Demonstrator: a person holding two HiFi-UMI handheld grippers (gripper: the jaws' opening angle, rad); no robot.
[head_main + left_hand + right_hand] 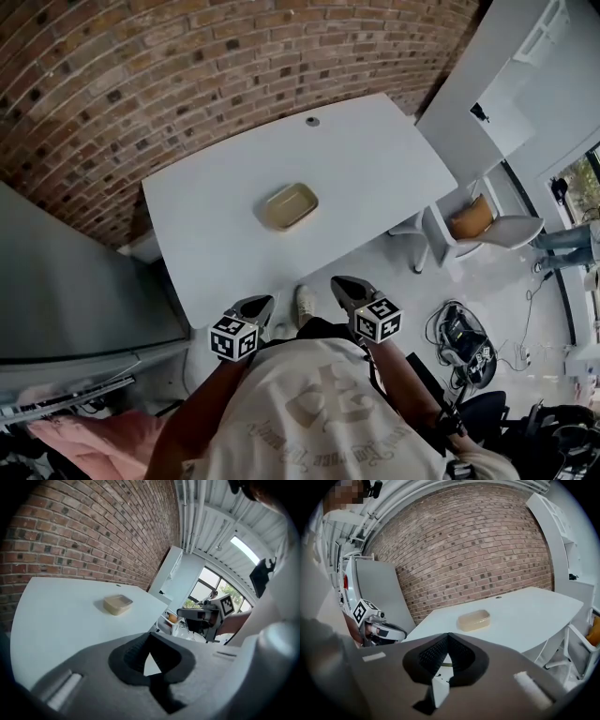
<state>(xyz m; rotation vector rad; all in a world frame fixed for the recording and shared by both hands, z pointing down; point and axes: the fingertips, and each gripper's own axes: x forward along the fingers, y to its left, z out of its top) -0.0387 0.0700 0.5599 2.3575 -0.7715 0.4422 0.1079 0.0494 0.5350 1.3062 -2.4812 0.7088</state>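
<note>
While I hold both at the near edge of the smooth white table (375,169), the left gripper (262,302) and right gripper (342,284) show ribbed black pads pressed together, with nothing between them. The tray (289,206) is tan, shallow and a rounded rectangle. It lies mid-table, well ahead of both jaw pairs.

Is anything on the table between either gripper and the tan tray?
Nothing visible. Only bare table lies between the left gripper, the right gripper and the tray; both grippers are by its near edge, jaws shut.
</note>
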